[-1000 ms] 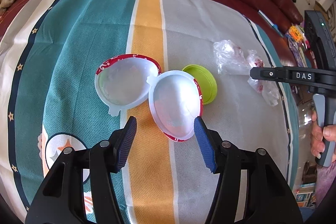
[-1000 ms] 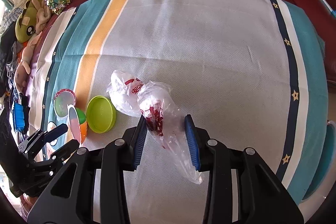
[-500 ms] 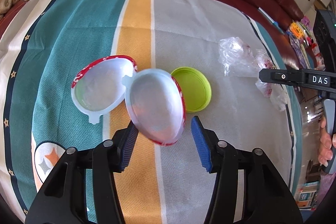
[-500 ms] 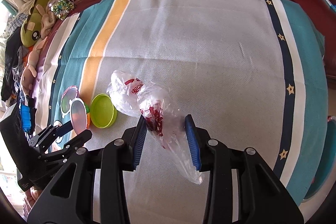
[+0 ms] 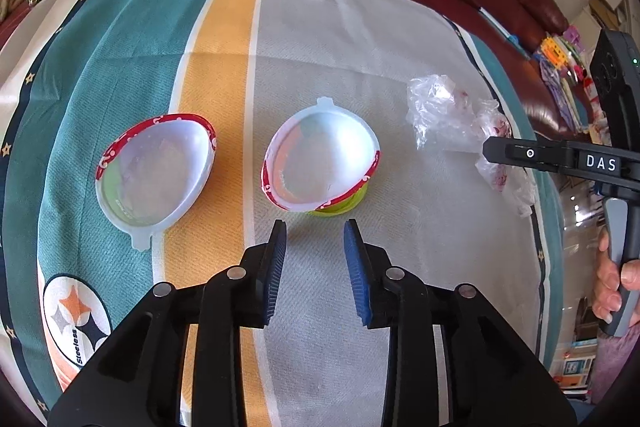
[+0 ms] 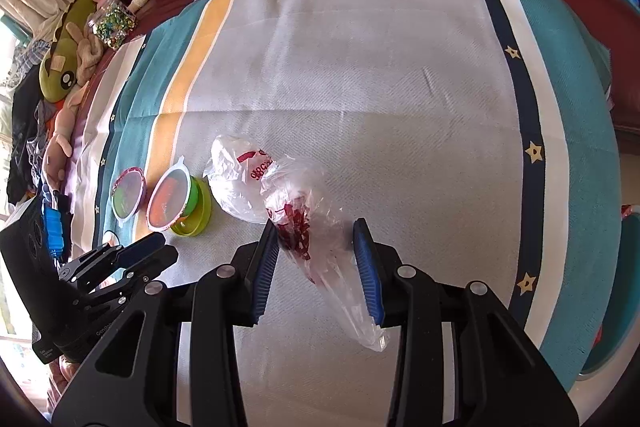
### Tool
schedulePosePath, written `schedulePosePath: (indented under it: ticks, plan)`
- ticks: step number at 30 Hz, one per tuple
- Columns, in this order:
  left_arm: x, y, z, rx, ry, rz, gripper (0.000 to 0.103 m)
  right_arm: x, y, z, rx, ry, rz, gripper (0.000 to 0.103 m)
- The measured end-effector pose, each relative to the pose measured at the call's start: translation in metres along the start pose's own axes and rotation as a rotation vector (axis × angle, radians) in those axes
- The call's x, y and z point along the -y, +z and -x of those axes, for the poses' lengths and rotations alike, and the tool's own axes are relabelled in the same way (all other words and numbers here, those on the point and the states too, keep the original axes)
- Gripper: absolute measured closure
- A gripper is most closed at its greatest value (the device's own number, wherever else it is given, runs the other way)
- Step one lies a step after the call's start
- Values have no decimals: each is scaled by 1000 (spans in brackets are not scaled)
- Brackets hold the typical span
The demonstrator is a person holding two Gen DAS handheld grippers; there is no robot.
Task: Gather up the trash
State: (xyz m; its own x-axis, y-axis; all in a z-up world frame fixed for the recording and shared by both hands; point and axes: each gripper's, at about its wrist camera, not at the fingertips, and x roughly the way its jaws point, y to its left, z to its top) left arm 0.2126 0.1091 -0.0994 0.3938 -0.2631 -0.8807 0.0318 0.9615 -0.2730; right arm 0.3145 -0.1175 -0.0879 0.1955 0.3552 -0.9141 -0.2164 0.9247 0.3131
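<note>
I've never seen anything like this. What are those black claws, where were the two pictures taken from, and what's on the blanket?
No robot: a person holds a two-fingered gripper in each hand, each with a camera looking along its fingers. One picture comes from the left gripper, one from the right gripper. On the striped blanket: a plastic shell, a second shell on a green lid, a white bag. The left jaws have just been closing, nothing between them. A clear bag lies between the right fingers; whether pinched, I cannot tell.
</note>
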Motion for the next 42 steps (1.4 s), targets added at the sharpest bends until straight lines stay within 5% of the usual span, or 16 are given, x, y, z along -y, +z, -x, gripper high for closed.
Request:
schedulePosePath:
  ticks: [12,19,22,27,30,35,42]
  plan:
    - [14,30,-13,36,97,-52,71,15,-2,8,11,7,-19,66]
    - [23,37,-26,47,153,-86,44,22,-3,5,7,17,-32,66]
    - [38,35,-31,60,180,-150,54,25,-4,5,5,21,-36,66]
    - [52,28,-30,59,211,-202,57,31,-5,7,12,23,-45,66]
    - [56,24,-21,53,191,-203,56,37,-7,11,21,25,-58,66]
    - [62,17,-12,-23,16,-176,54,44,-13,16,23,35,-76,66]
    - [81,1,0,3,51,-216,54,53,-29,24,31,42,-95,66]
